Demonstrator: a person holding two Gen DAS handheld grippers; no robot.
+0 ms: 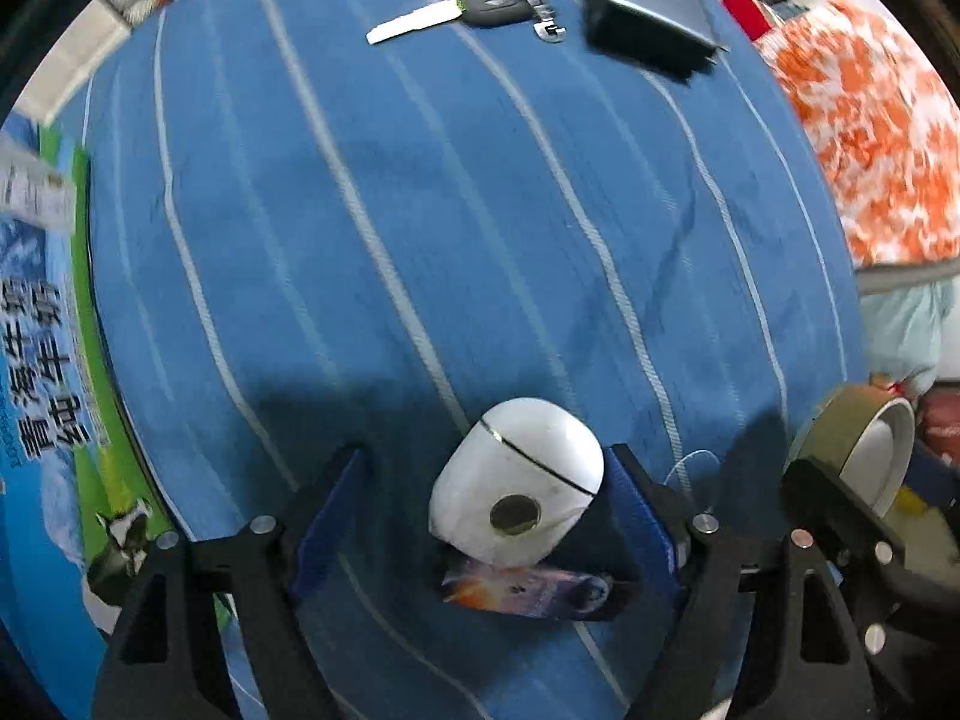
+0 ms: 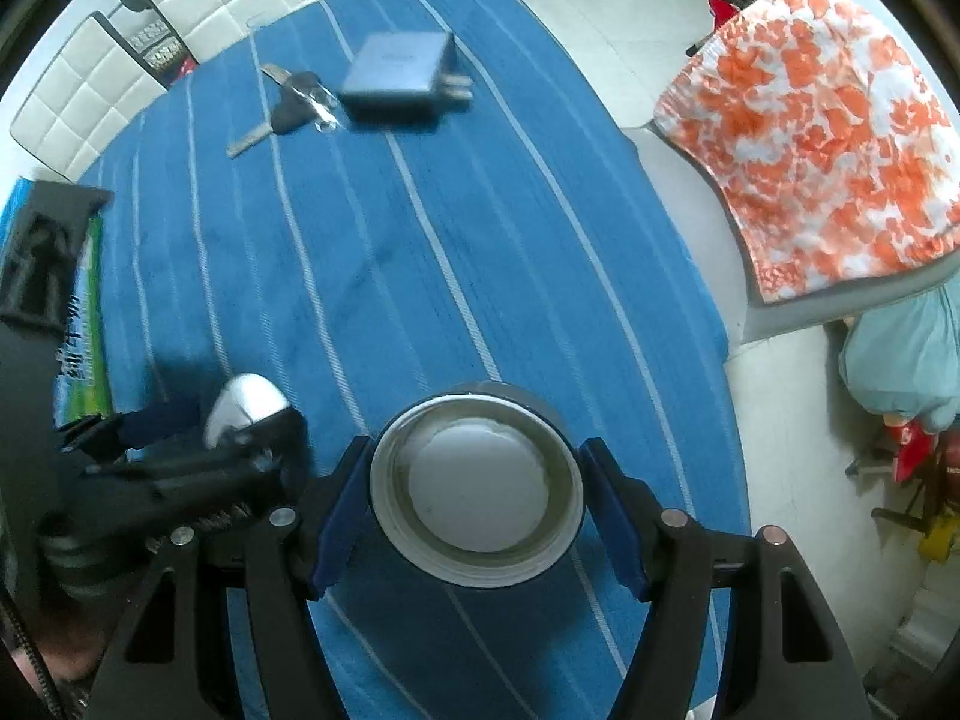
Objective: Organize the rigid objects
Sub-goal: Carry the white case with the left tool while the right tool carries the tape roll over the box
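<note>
A white earbud case lies on the blue striped cloth, partly on a small printed card. My left gripper is open around the case; the right pad is close to it, the left pad stands apart. The case also shows in the right wrist view. My right gripper is shut on a roll of tape, one pad on each side of it; the roll also shows in the left wrist view. A car key and a grey charger lie at the far end.
A printed blue-and-green box lies along the left edge of the table. White padded chairs stand at the far side. An orange-and-white cloth covers a chair on the right, past the table's edge.
</note>
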